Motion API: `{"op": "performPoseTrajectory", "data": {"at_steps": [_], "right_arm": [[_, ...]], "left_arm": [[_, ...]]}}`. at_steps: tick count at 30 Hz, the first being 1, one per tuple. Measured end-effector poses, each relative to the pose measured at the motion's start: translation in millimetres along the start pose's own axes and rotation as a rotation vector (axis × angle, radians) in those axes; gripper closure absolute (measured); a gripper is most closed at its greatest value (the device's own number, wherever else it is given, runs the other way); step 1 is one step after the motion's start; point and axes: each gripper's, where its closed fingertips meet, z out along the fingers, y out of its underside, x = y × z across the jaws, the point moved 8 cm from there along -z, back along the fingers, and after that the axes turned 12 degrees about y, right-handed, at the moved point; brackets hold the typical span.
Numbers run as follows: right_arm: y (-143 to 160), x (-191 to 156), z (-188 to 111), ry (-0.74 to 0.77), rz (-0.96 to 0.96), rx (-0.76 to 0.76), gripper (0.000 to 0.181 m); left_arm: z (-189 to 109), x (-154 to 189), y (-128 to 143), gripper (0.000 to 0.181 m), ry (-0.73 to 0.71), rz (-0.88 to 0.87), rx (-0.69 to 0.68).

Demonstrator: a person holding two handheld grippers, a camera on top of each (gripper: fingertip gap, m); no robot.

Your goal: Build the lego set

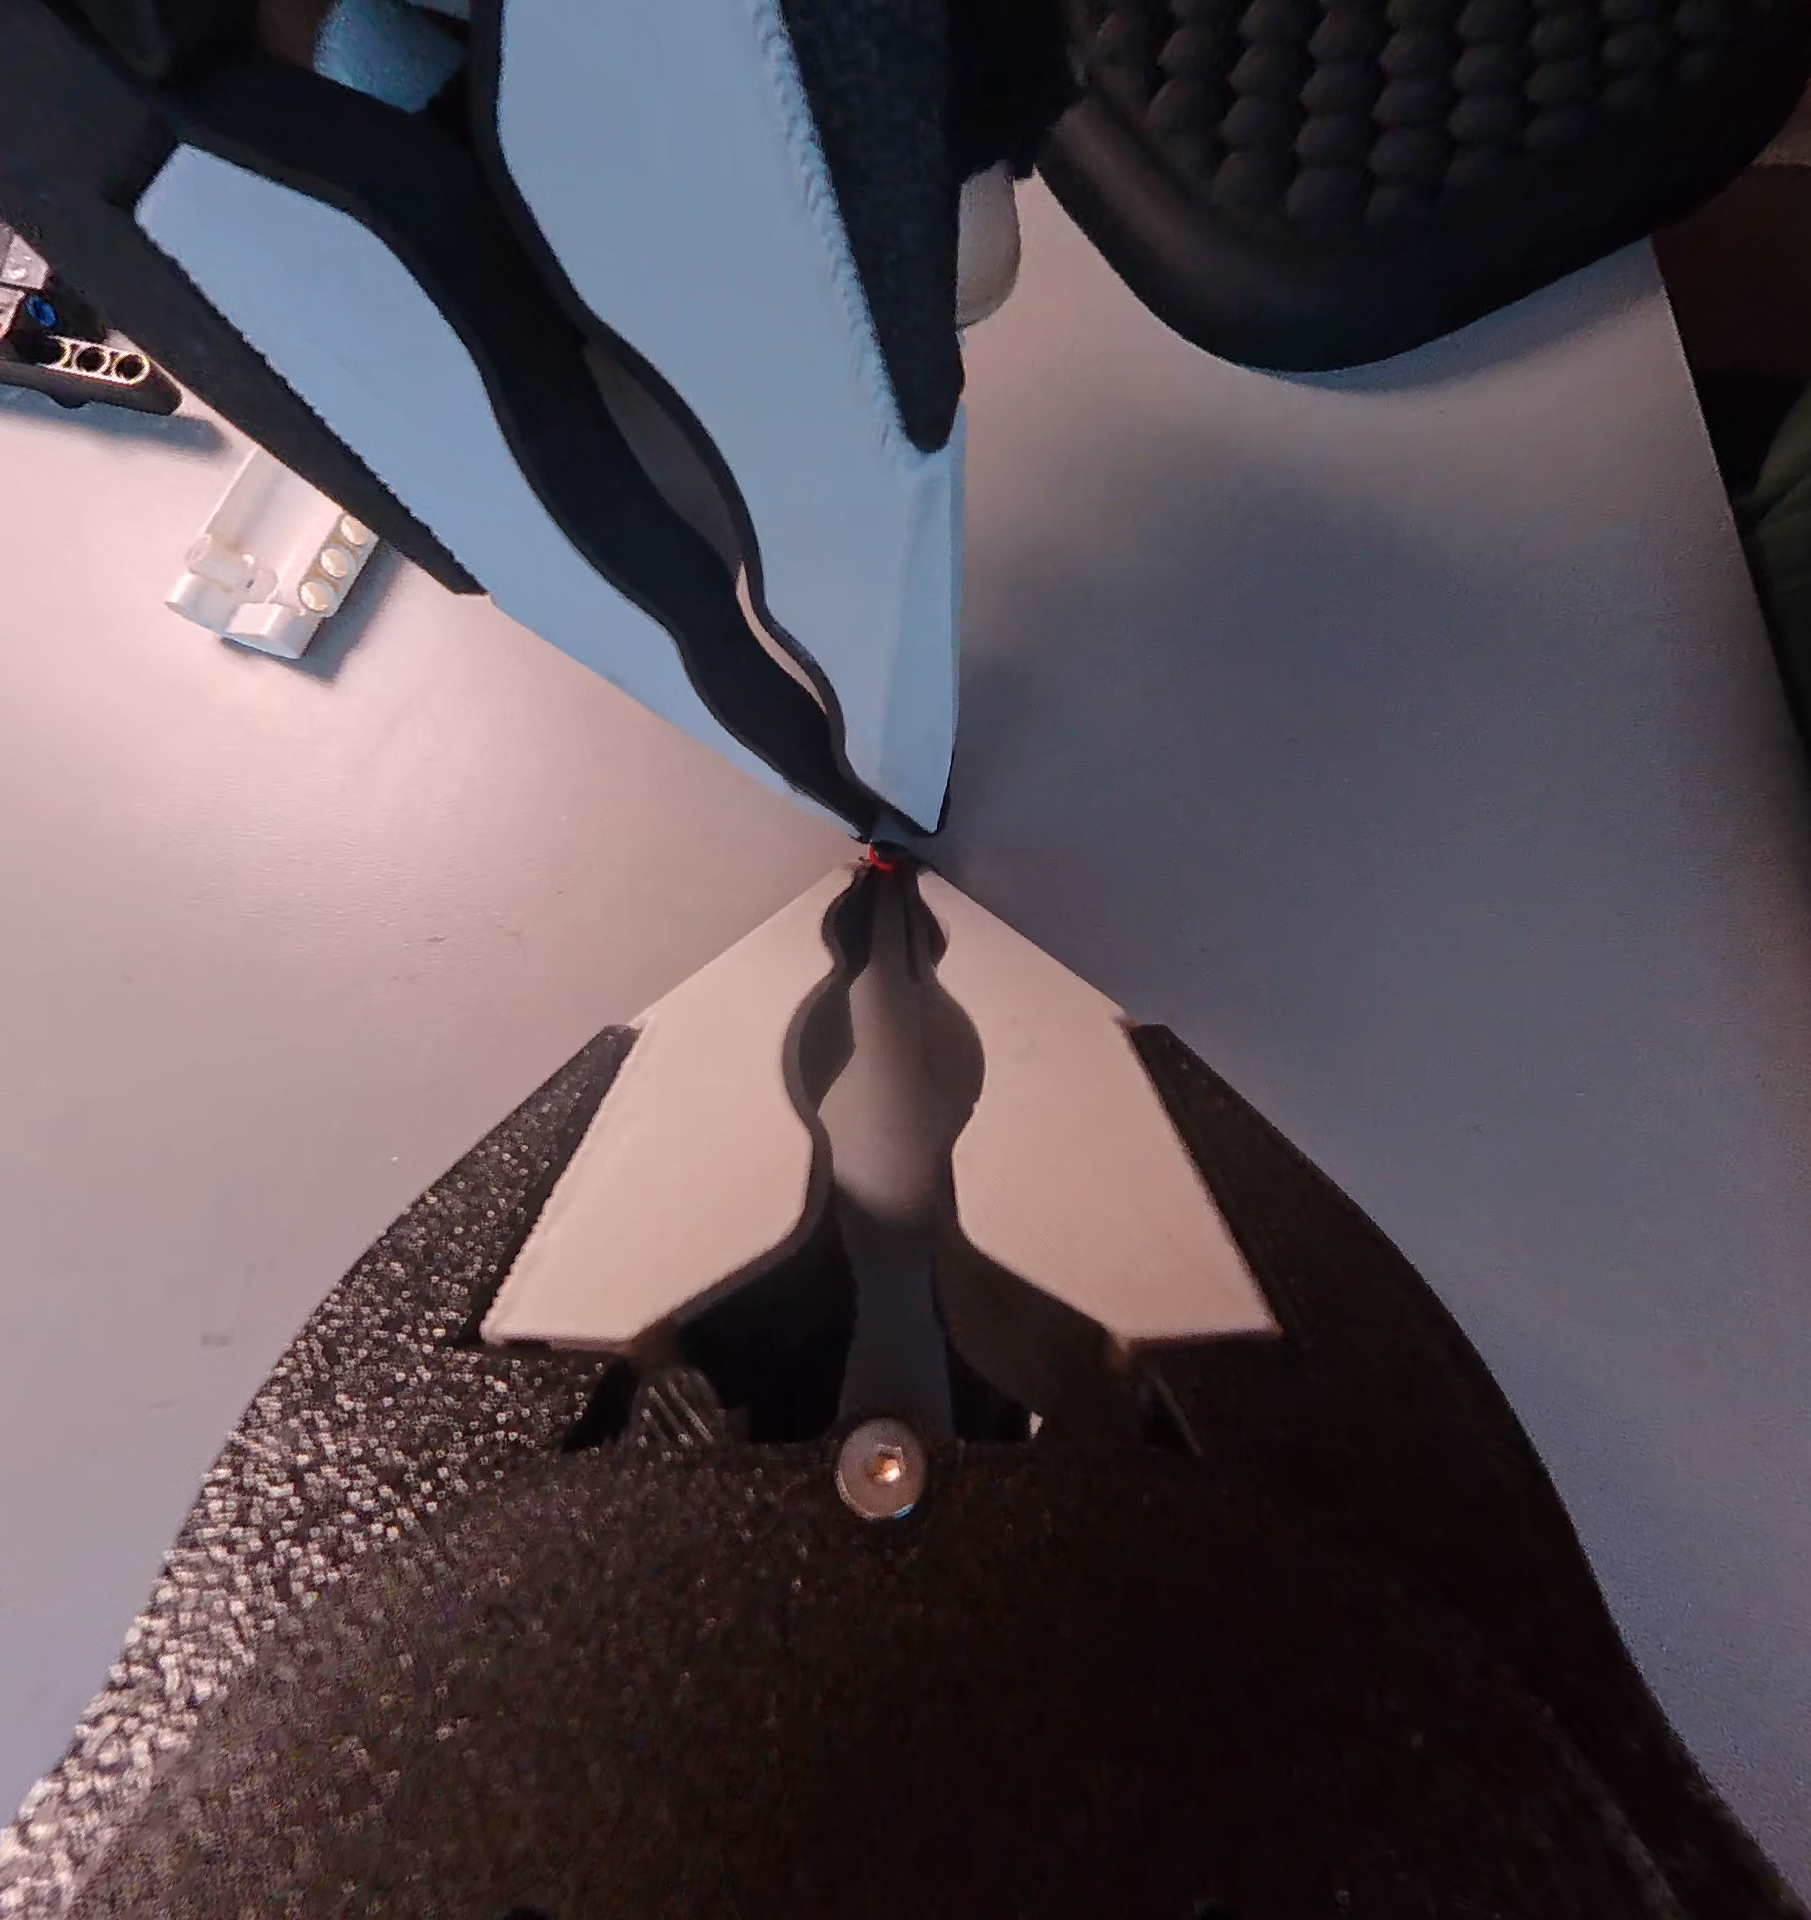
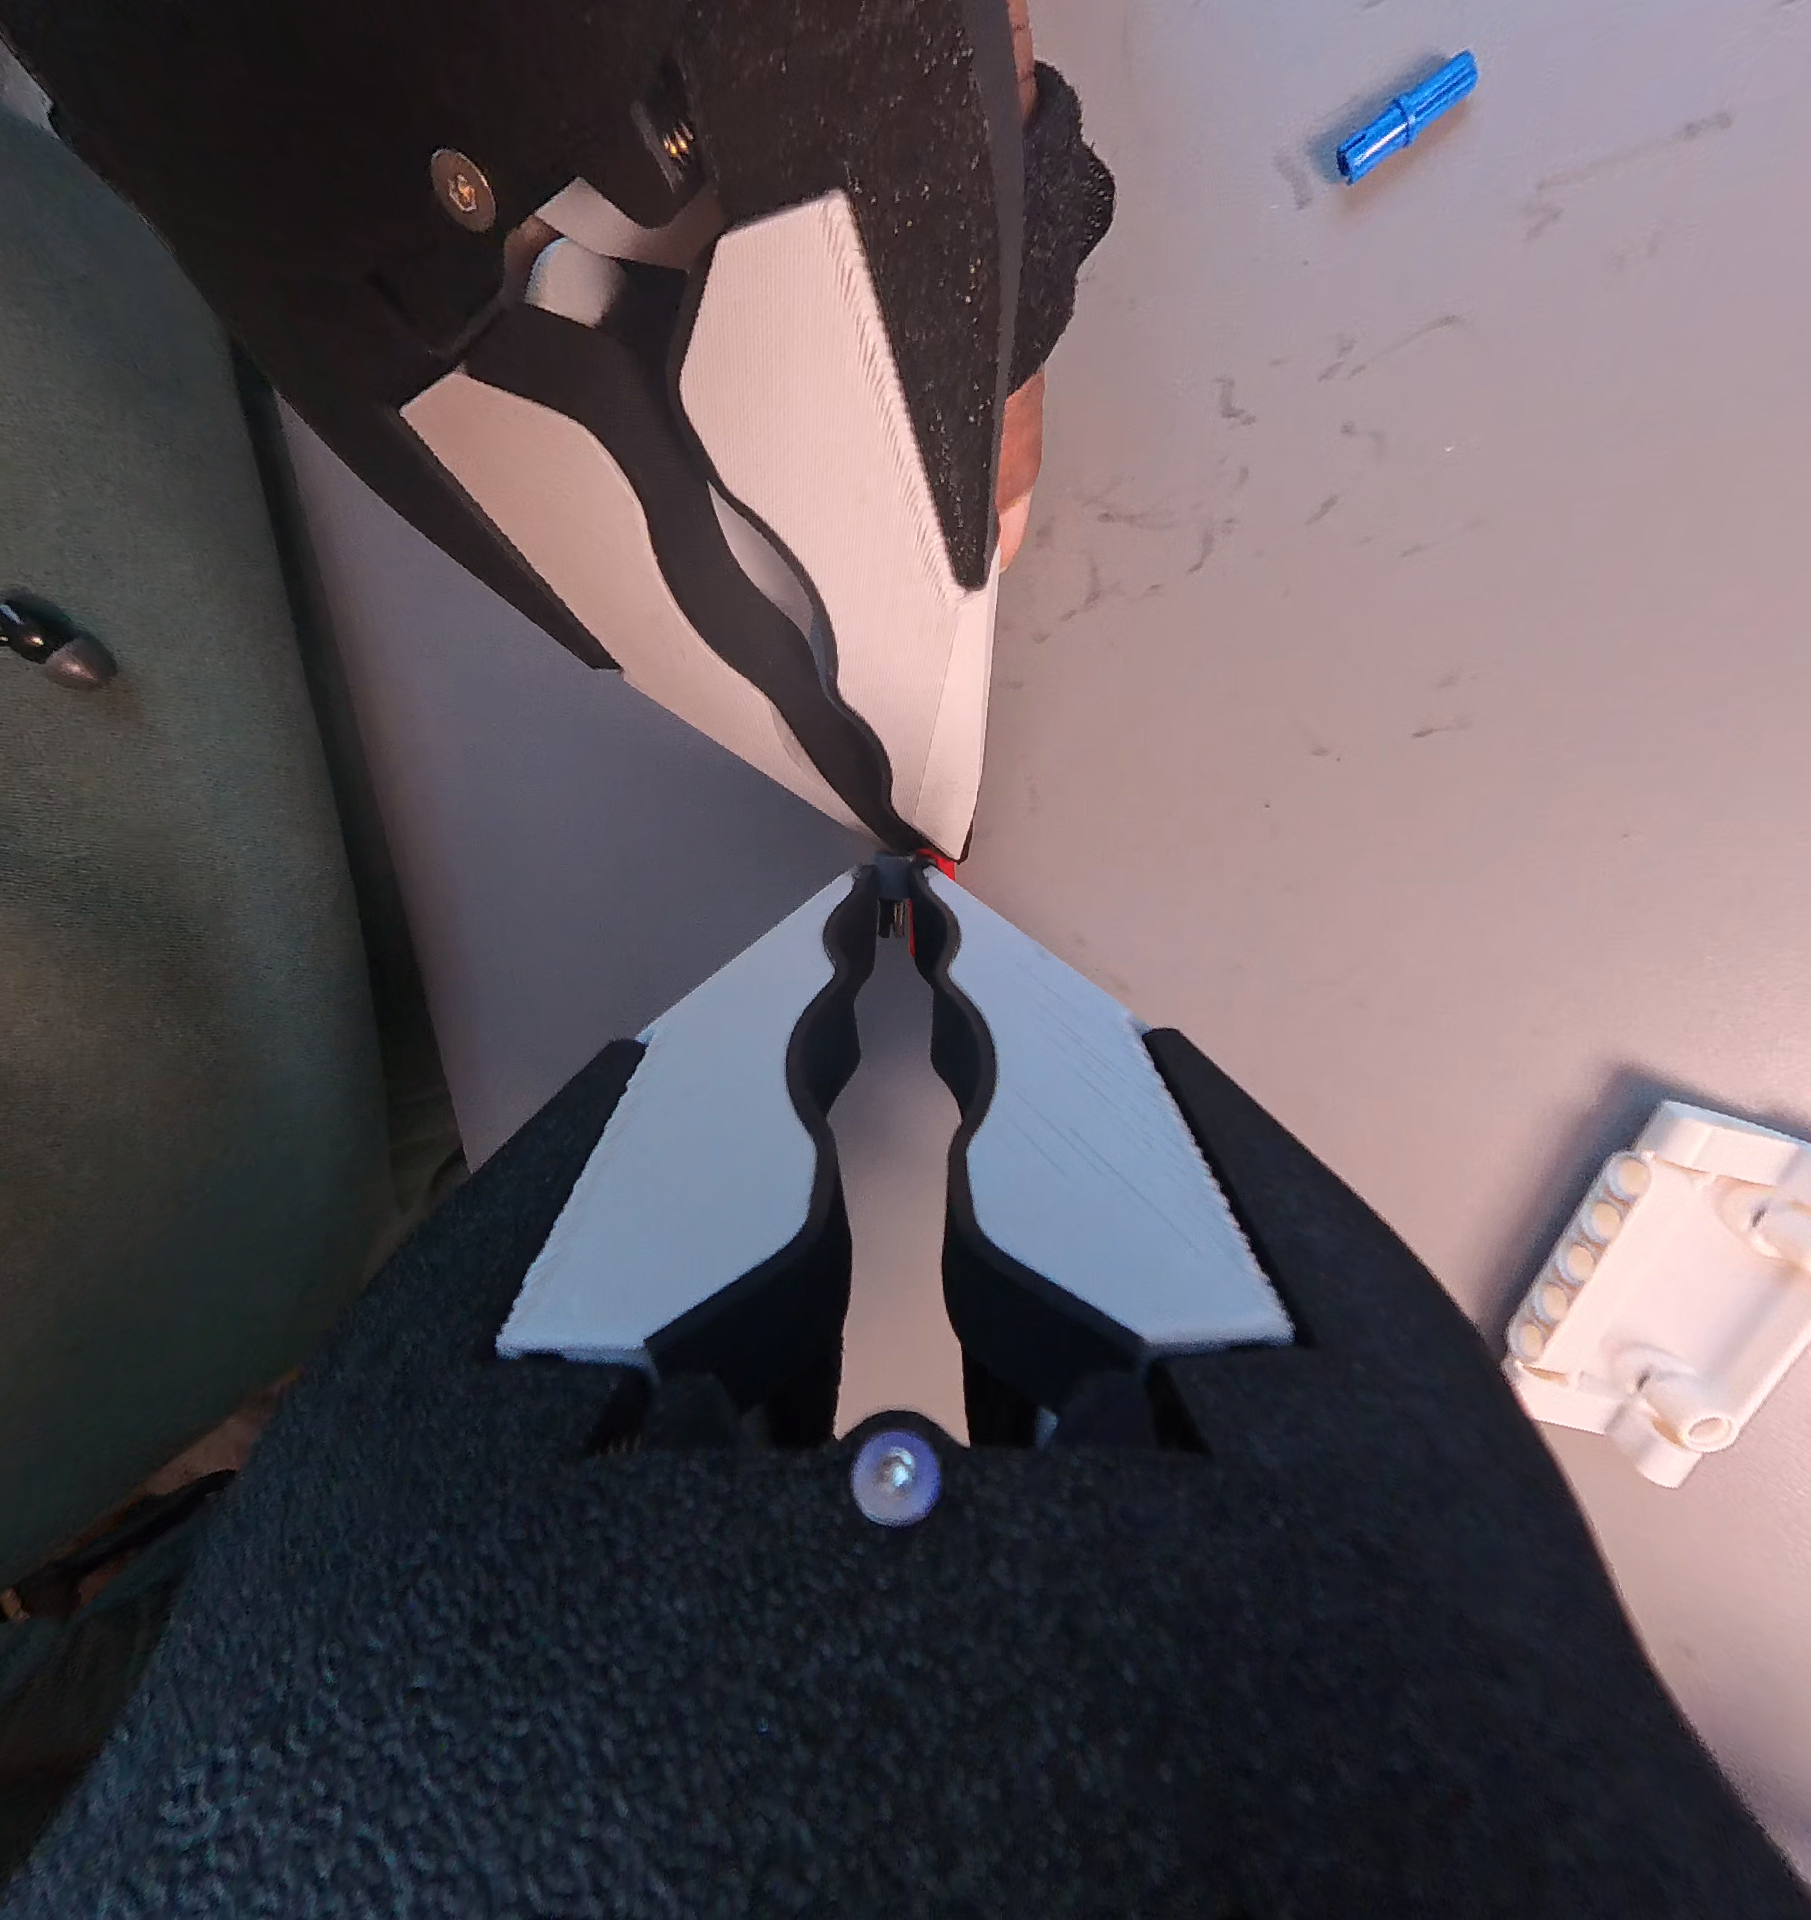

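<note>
A: Where do the grippers stand?
B: Tip to tip above the worktop (image 2: 1400, 727). The left gripper (image 1: 885, 868) and right gripper (image 2: 896, 873) each pinch a tiny grey-and-red lego piece (image 2: 906, 868) between them.
A: Other parts?
B: A white panel (image 2: 1690, 1299) and blue pin (image 2: 1405, 116) lie apart on the worktop.

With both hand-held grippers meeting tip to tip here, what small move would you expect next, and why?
Probably a gentle push together. The left hand-held gripper and right hand-held gripper are each shut on a tiny piece, red and dark grey, almost touching above the table. Whether they are already joined cannot be seen.
</note>
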Motion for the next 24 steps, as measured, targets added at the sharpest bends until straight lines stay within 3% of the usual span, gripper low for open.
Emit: {"op": "performPoseTrajectory", "data": {"at_steps": [15,24], "right_arm": [[0.1,4.7,2.5,-0.068,0.055,-0.082,0.175],[-5.8,0.3,6.3,0.028,-0.004,-0.125,0.176]], "left_arm": [[0.4,0.5,0.0,0.177,0.004,0.007,-0.001],[0.5,-0.5,-0.4,0.177,0.013,-0.013,0.004]]}}
